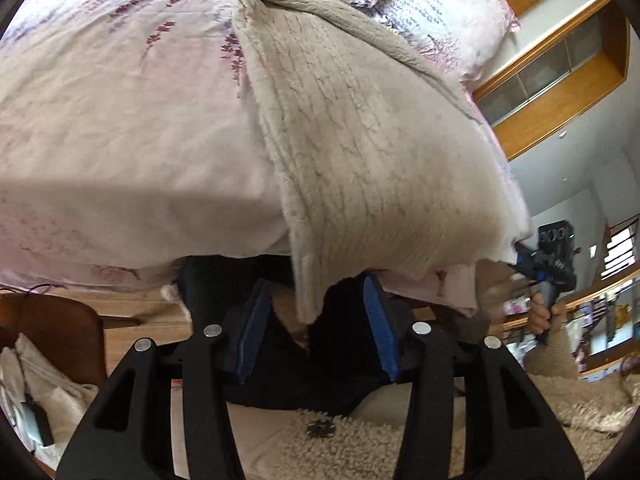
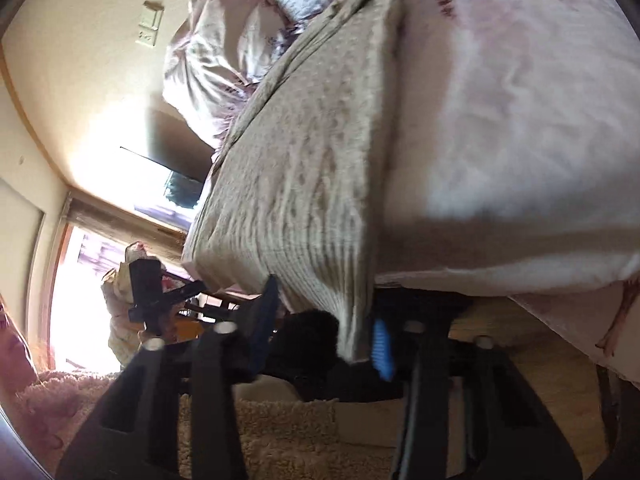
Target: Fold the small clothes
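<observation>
Pink floral bed [image 1: 120, 140] filling the upper frame, cream knit sweater [image 1: 360, 140] spread across it, hem spilling over the near edge at lower centre. Left gripper [image 1: 317, 284] half-wide around one hem corner, not yet pressing. Right gripper [image 2: 326, 308] at the other corner, too blurred to call pinched or loose. Risk: a one-sided grab, then a skewed fold or the knit dragged off the bed.

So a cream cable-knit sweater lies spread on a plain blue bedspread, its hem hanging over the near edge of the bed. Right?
Not quite. The sweater does lie on the bed with its hem over the near edge, but the bedspread is pale pink with purple flower sprigs, not plain blue. The left wrist view shows the print clearly.
</observation>
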`<state>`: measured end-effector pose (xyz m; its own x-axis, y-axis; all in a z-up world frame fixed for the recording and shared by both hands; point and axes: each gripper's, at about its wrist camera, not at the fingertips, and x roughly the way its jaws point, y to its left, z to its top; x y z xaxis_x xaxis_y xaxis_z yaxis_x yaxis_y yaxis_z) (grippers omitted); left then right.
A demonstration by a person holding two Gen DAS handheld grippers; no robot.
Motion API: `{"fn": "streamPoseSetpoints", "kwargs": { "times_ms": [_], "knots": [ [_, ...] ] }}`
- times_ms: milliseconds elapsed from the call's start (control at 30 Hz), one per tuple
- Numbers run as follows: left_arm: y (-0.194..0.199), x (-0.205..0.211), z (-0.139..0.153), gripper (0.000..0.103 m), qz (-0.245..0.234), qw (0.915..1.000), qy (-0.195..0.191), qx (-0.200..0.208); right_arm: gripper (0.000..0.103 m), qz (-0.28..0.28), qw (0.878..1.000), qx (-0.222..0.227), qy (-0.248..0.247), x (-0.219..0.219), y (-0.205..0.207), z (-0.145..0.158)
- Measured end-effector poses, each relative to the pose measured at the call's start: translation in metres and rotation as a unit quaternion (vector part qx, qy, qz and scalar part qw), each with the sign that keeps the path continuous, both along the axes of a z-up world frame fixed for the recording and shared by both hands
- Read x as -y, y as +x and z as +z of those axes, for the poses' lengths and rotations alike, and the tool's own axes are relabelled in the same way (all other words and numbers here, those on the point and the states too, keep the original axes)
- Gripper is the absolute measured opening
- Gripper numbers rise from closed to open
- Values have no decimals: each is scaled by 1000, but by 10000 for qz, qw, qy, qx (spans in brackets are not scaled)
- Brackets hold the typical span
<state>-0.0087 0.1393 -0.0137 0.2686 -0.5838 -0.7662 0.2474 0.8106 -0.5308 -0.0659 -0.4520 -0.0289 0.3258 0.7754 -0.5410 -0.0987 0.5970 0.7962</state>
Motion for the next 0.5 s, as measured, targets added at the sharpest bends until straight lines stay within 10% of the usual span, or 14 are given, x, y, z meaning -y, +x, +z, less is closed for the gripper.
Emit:
{"fn": "streamPoseSetpoints", "kwargs": {
  "times_ms": [167,500],
  "knots": [
    [3,5,0,48,-55,9999,-157,-34,17,75,9999,115,-41,-4,-2,5],
    [1,11,1,9,-189,9993,-276,-142,9,247,9967,769,80,-5,-8,38]
  ]
}}
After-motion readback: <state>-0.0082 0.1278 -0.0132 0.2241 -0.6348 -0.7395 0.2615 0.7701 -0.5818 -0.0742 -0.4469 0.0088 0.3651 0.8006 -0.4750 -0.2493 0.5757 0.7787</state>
